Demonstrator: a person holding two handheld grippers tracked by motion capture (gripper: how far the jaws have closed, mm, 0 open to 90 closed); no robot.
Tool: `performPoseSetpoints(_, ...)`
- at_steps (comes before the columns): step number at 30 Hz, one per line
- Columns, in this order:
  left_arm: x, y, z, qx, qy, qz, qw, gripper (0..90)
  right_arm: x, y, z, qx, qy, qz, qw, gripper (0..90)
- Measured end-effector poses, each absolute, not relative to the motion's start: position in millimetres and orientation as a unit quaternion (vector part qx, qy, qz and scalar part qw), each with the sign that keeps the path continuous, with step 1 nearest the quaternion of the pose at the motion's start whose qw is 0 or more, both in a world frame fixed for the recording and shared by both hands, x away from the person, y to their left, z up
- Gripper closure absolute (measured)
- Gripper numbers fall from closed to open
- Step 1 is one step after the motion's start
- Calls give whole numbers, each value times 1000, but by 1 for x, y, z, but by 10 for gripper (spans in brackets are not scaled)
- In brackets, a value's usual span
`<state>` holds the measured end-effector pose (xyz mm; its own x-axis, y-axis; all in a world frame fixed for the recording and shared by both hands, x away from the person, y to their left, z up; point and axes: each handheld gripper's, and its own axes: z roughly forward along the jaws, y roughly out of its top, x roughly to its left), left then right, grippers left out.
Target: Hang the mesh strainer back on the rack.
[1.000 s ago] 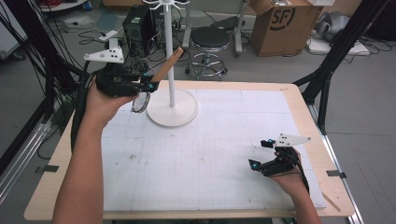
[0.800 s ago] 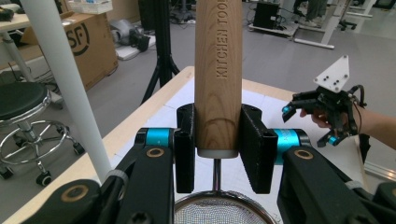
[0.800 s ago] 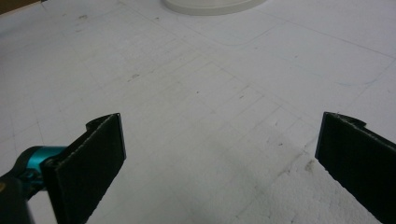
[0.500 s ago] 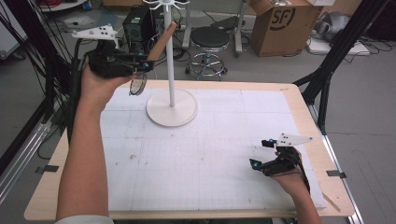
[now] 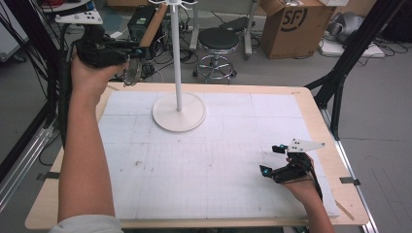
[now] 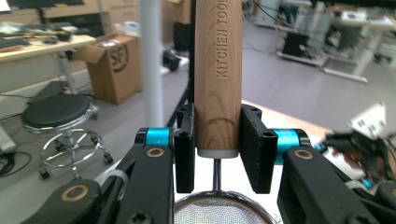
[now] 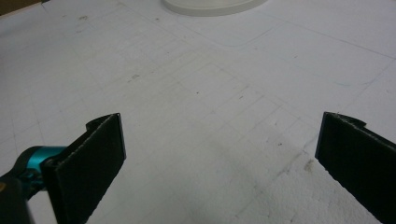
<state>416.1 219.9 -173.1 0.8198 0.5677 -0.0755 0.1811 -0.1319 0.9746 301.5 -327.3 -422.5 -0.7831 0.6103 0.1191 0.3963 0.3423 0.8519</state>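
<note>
A small strainer with a wooden handle (image 5: 152,27) and a round mesh bowl (image 5: 131,72) hangs in the air at the far left, left of the white stand's pole (image 5: 177,58). My left gripper (image 5: 136,46) is shut on the handle's lower end, with the mesh below the jaws. In the left gripper view the handle (image 6: 218,70) stands upright between the pads, the mesh bowl (image 6: 219,212) sits under them, and the pole (image 6: 152,65) rises just to the left. My right gripper (image 5: 271,159) rests open on the white mat at the near right, nothing between its jaws (image 7: 219,163).
The stand's round white base (image 5: 179,112) sits on the gridded mat (image 5: 218,160) at the back centre, and hooks crown its pole at the top edge. A stool (image 5: 219,41), a cardboard box (image 5: 291,24) and cables lie on the floor beyond the table.
My left hand has lifted the strainer higher and toward the far left, off beyond the table's edge. The handle now points more steeply up. The right hand has kept still.
</note>
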Motion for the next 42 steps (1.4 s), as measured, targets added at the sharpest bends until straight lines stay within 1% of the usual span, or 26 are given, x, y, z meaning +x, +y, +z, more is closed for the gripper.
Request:
performPoseSetpoints(5,418,228,-175,734,273,166,599,690,301,-328,-422,312,811,483,108,5)
performPoseSetpoints(14,425,231,-176,732,282,169,597,690,302,-327,-423,310,813,480,110,5)
performPoseSetpoints(22,432,221,-172,743,281,173,582,690,301,-327,-423,312,812,480,111,5)
performPoseSetpoints(32,439,211,-177,756,291,177,559,690,301,-328,-422,310,811,483,112,5)
performPoseSetpoints(42,449,189,-185,772,301,174,531,689,300,-329,-422,310,811,484,111,5)
